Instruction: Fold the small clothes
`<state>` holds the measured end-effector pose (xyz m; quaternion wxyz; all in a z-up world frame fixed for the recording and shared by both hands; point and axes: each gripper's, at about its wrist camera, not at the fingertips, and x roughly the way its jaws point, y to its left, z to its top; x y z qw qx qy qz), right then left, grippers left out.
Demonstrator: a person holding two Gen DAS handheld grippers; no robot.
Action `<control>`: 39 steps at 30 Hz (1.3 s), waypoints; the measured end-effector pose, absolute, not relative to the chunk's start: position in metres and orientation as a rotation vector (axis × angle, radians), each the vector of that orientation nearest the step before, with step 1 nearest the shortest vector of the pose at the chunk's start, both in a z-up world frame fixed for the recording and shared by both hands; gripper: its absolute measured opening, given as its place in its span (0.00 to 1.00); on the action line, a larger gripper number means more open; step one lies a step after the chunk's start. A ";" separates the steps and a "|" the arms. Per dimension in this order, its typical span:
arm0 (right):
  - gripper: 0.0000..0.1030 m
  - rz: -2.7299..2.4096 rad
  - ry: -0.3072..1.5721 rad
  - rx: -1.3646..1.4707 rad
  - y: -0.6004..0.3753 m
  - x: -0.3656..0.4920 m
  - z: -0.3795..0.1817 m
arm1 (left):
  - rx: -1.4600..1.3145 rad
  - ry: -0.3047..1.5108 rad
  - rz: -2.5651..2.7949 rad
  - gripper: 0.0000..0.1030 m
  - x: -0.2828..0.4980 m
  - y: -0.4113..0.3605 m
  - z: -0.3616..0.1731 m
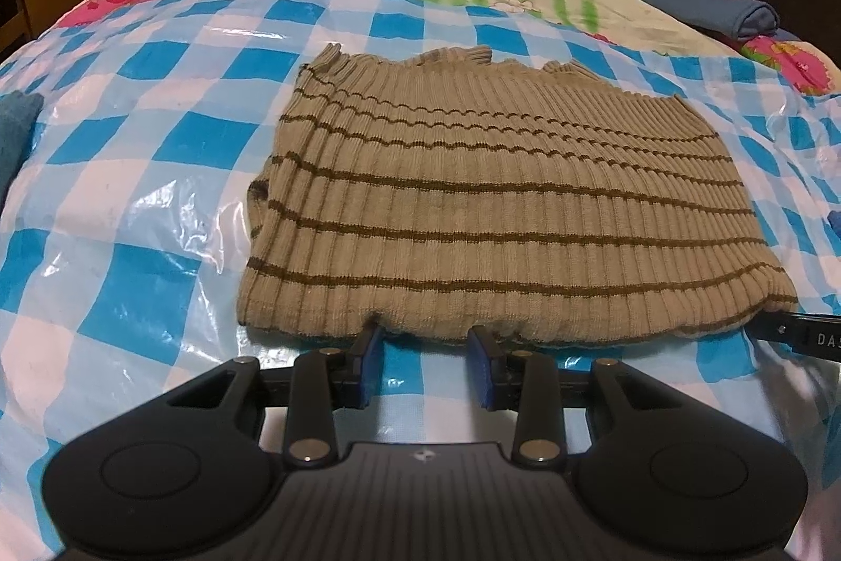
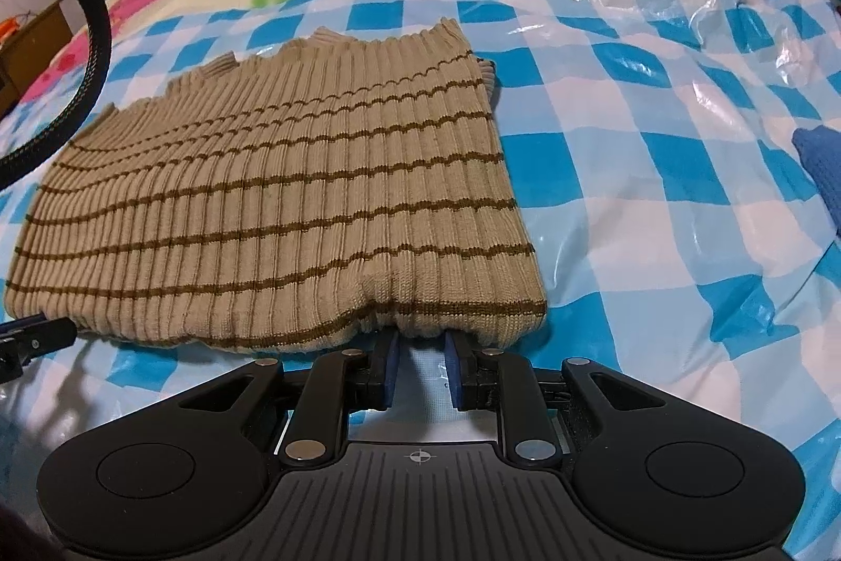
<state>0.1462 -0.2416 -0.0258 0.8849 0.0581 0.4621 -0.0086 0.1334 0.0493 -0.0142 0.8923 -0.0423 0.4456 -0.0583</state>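
The striped sweater [image 1: 504,203] lies flat on the checked plastic sheet [image 1: 131,151] that covers the bed, already doubled over, with its near folded edge right at the tips of both grippers. Its long axis runs side to side across our view, its ribs running away from us, so the edge we would lift lies crosswise in front of the jaws.

Starting on the left, our left gripper [image 1: 426,340] sits at the near edge toward the sweater's left half, jaws apart by a moderate gap, the tips tucked against or just under the knit; we cannot tell whether they pinch any cloth. Moving right, our right gripper [image 2: 420,340] meets the same edge near the sweater's right corner, jaws narrower, the cloth bulging over the tips; again we cannot tell whether it is held. Neither hand is clearly nearer.

By count: one sweater, two grippers, one folded blue garment [image 1: 736,14] at the far right of the bed.
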 end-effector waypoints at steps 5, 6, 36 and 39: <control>0.20 -0.027 0.966 0.092 -0.238 0.147 -0.025 | -0.095 0.924 -0.123 0.40 0.133 0.051 -0.014; 0.20 -0.028 0.966 0.087 -0.237 0.147 -0.025 | -0.096 0.923 -0.124 0.40 0.133 0.052 -0.014; 0.30 0.093 0.881 0.060 -0.211 0.137 0.036 | -0.244 0.888 -0.058 0.44 0.121 0.110 -0.018; 0.32 0.211 0.876 0.044 -0.171 0.159 0.042 | -0.261 0.882 -0.057 0.44 0.119 0.112 -0.018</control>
